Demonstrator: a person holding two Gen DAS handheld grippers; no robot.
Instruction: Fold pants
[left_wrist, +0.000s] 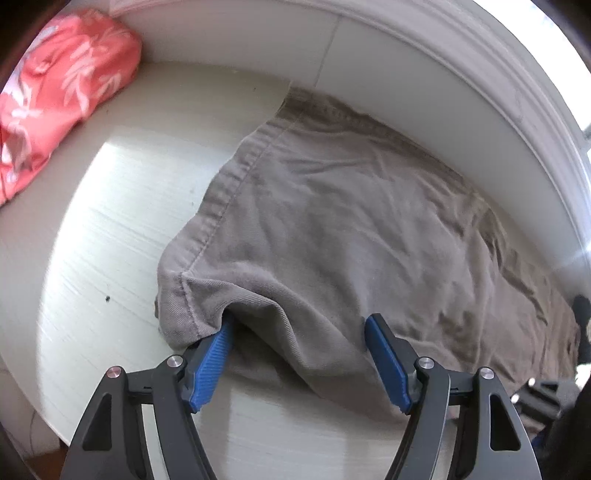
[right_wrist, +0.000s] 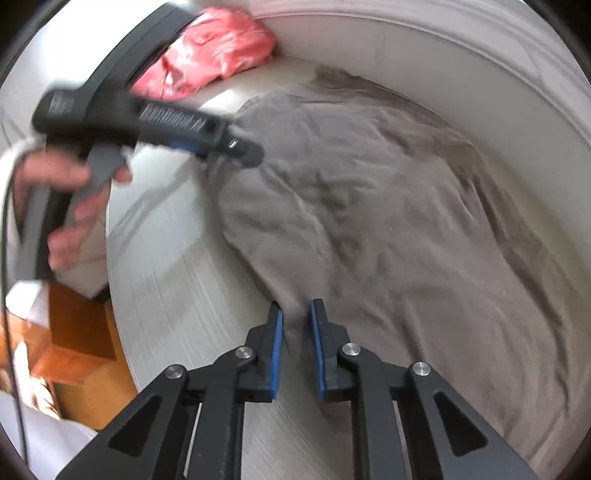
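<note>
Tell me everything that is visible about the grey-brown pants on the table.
The pants are grey-brown woven cloth, like twill, with a stitched hem or band at one end. They lie spread and wrinkled on the pale table, along its raised white back edge. The left gripper stands open around a raised fold, one of its fingers under the cloth. The right gripper pinches the near edge.

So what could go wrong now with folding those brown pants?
1. The right hand-held gripper pinches only a thin bit of the pants edge, so the cloth might slip out when lifted.
2. The left hand-held gripper is open around a raised fold, with one pad tucked under it; closing there could bunch the cloth.
3. The pants look wrinkled, so creases might get folded in.
</note>
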